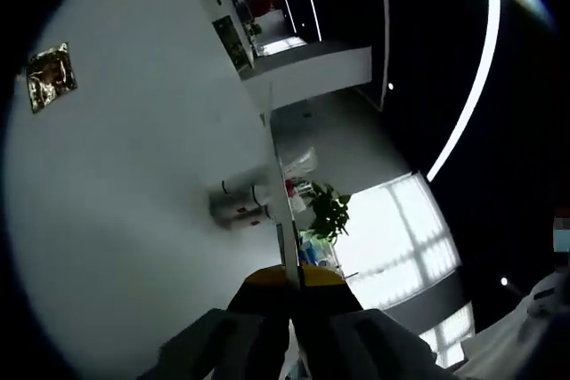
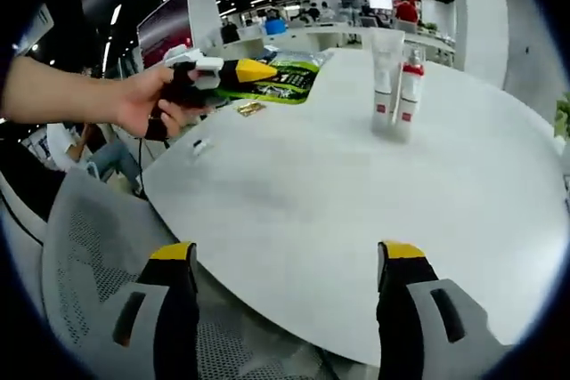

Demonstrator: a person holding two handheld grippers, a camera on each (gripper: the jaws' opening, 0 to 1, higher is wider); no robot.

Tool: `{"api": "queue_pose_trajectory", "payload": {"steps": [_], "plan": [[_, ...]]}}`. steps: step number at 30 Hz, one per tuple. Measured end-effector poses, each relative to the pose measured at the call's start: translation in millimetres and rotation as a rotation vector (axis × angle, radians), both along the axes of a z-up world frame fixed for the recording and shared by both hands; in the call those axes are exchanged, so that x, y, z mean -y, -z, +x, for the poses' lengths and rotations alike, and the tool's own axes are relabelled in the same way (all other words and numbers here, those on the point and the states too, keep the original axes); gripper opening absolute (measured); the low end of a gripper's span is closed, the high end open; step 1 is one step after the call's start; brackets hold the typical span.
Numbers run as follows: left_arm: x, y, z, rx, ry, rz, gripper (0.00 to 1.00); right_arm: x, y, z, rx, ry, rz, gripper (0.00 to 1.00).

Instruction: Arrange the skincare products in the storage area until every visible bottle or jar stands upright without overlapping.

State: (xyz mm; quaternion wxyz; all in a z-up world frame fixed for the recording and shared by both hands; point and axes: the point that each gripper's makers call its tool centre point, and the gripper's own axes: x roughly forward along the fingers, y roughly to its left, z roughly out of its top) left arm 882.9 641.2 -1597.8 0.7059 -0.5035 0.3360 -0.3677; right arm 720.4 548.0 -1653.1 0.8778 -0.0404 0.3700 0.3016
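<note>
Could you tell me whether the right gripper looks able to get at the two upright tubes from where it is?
Probably yes: the right gripper is open, and bare white table lies between it and the tubes.

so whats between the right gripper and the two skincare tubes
In the right gripper view, nothing: bare white table runs from the open right gripper up to the two upright tubes.
</note>
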Motion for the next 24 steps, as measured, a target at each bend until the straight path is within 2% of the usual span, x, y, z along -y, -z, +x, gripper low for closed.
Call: {"api": "queue_pose_trajectory", "payload": {"steps": [7,9,13,18,24], "plan": [[5.9,21.4,32.1,-0.024,0.041,0.049,0.02,5.1,3.9,-1.4,0.005,-0.012,-0.057,0.71],[7.7,31.2,39.7,-0.054,0.052,0.057,0.02,5.4,3.8,-1.5,0.007,-0.014,-0.060,0.70],[10.0,46.5,54.6,-0.078,0.062,0.095,0.02,5.9,5.9,-2.1,-0.001,-0.017,-0.066,0.70],[10.8,56.3,72.4,-0.089,0.050,0.100,0.02,7.5,8.3,-2.1,-0.012,-0.013,-0.074,0.70],[18.8,72.6,88.2,-0.106,0.078,0.153,0.02,8.3,10.6,-2.4,-0.019,-0.016,-0.085,0.69]]}}
